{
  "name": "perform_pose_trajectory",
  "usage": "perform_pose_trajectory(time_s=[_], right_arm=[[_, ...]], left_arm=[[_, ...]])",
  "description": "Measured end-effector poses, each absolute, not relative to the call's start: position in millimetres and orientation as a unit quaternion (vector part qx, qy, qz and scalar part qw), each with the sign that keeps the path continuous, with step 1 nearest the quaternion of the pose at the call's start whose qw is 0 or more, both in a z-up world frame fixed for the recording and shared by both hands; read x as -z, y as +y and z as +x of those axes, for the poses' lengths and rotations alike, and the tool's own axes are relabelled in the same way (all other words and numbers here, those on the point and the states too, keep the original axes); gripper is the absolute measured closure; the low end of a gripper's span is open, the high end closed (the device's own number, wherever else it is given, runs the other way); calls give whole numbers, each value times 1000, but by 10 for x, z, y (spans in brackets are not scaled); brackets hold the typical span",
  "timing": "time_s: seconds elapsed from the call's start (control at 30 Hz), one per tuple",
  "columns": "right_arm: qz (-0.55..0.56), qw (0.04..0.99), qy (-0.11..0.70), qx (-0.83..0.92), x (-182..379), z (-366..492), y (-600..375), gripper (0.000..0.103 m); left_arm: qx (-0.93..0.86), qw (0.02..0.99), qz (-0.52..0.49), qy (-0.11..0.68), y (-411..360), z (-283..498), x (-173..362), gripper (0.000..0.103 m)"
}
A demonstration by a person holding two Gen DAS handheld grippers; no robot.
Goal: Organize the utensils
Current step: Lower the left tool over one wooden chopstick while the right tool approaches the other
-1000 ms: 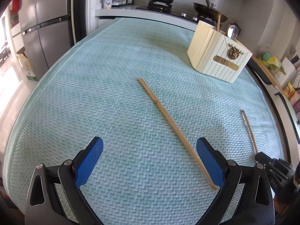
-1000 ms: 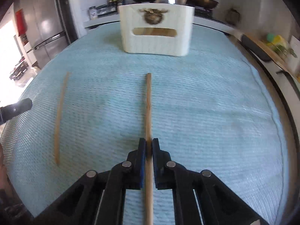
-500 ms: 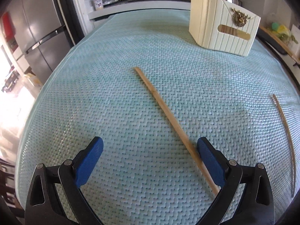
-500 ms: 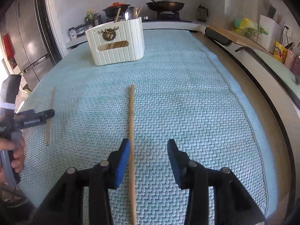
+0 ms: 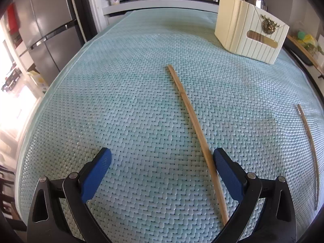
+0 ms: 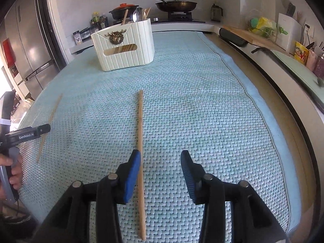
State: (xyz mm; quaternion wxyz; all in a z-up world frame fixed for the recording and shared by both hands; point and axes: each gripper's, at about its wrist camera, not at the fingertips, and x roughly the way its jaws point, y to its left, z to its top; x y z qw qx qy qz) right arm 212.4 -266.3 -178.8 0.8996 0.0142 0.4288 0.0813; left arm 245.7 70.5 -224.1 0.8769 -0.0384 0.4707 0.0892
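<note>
Left wrist view: left gripper (image 5: 162, 163) is standing wide open, gripping nothing; one chopstick (image 5: 194, 130) is lying on the woven mat (image 5: 121, 101), passing just inside the right-hand pad. A second chopstick (image 5: 308, 151) is lying well apart; the cream holder (image 5: 251, 38) is standing far back.

Right wrist view: right gripper (image 6: 161, 162) is standing partly open, empty; chopstick (image 6: 140, 141) is lying beside its left pad. Holder (image 6: 123, 46) is already carrying utensils; two chopsticks are awaiting collection.
</note>
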Motion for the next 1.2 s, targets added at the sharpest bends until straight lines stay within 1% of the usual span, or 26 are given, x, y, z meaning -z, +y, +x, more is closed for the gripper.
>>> perform_pose_trajectory(time_s=[0.13,0.27,0.43,0.5,0.6,0.67,0.73,0.9,1.03,1.1,1.2], right_arm=[[6,902,424,-75,1740,2122,-2677,61],[-2,907,416,-60,1664,2131,-2762,56],[9,902,425,-73,1647,2229,-2794,56],[6,897,432,-95,1654,2302,-2718,56],[0,889,443,-120,1694,2426,-2583,56],[-7,885,447,-126,1729,2510,-2520,56],[-12,882,453,-130,1762,2601,-2480,56],[-32,865,479,-149,1850,2785,-2362,56],[-64,861,481,-154,1936,2931,-2207,56],[-76,861,479,-152,1939,3027,-2144,55],[-81,858,482,-155,1933,3171,-2076,59]], left_arm=[[-84,873,-34,479,846,2451,2225,3],[-88,872,-30,480,1067,2330,2186,3],[-55,881,-67,465,1250,2304,1998,3],[-36,883,-73,462,1282,2395,1943,3],[-12,879,-47,475,1223,2645,1952,4],[-2,876,-19,482,1128,2803,1998,7],[-3,870,-10,494,1076,2926,2063,15],[-8,858,-26,512,1172,3102,2182,16],[2,857,-29,515,1267,3184,2188,17],[10,856,-42,515,1339,3248,2175,20],[15,854,-55,518,1390,3319,2162,26]])
